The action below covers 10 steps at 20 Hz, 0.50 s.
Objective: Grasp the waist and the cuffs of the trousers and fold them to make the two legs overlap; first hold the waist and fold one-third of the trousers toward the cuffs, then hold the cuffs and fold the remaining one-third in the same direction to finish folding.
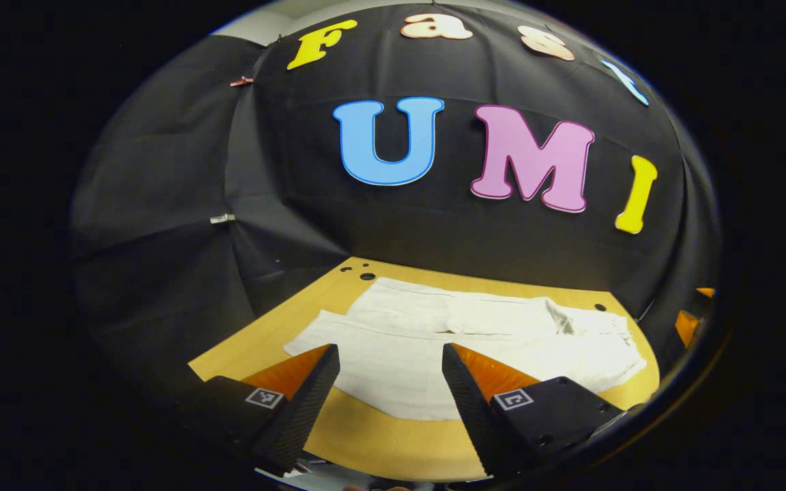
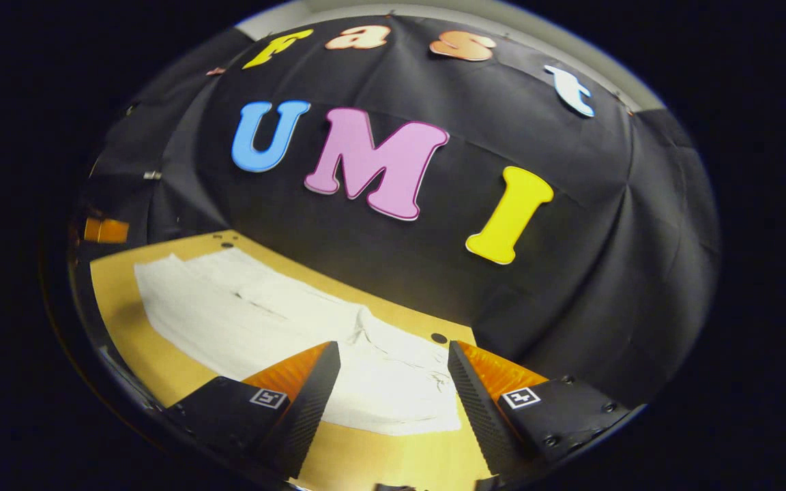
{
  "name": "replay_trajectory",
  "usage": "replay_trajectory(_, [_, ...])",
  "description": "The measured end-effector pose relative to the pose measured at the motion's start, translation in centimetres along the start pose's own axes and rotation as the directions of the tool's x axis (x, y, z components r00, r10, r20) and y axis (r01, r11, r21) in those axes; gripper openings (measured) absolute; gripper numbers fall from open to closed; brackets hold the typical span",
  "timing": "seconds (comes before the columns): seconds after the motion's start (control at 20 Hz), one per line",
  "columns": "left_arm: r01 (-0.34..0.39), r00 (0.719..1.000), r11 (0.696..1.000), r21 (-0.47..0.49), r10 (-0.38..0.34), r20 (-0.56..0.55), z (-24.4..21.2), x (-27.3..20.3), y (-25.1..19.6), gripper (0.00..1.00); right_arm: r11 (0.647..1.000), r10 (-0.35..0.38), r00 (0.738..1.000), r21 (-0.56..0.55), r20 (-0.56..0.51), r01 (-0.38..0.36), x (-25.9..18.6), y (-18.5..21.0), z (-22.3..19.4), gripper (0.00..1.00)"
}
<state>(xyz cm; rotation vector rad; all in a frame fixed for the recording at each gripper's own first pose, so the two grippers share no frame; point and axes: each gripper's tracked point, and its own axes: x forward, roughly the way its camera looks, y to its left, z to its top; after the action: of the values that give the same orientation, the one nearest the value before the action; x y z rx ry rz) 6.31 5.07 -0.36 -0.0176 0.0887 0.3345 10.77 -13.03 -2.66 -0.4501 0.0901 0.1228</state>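
- Trousers [image 1: 461,348]: white, spread flat on the table [image 1: 379,436]. In your left gripper view their long axis runs across the picture, side to side. One end lies toward the left; the rumpled, bunched end lies toward the right, near the table's right edge.
- Trousers in your right gripper view [image 2: 263,320]: the long axis runs on a slant, from upper left down to the wrinkled end at lower right.
- Left gripper [image 1: 391,365]: your jaws stand wide apart, holding nothing, over the near edge of the cloth.
- Right gripper [image 2: 393,361]: your jaws stand wide apart, holding nothing, with the wrinkled end of the cloth between the fingers.
- Table: tan wood, small dark holes near its far edge.
- Booth wall [image 1: 284,204]: black cloth, close behind the table.
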Motion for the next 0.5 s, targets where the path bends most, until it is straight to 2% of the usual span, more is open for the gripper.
replay_trajectory(0.25, [-0.031,0.998,0.999,-0.043,0.028,-0.052,-1.3,1.8,-1.8,0.96,0.966,0.08,0.992,-0.237,-0.099,-0.102,3.3,-3.1,-5.9,0.98])
replay_trajectory(0.5, [-0.09,0.99,0.995,-0.051,0.083,-0.115,-3.3,2.8,-2.5,0.96,0.901,0.179,0.961,-0.356,-0.213,-0.247,5.8,-4.5,-12.4,0.98])
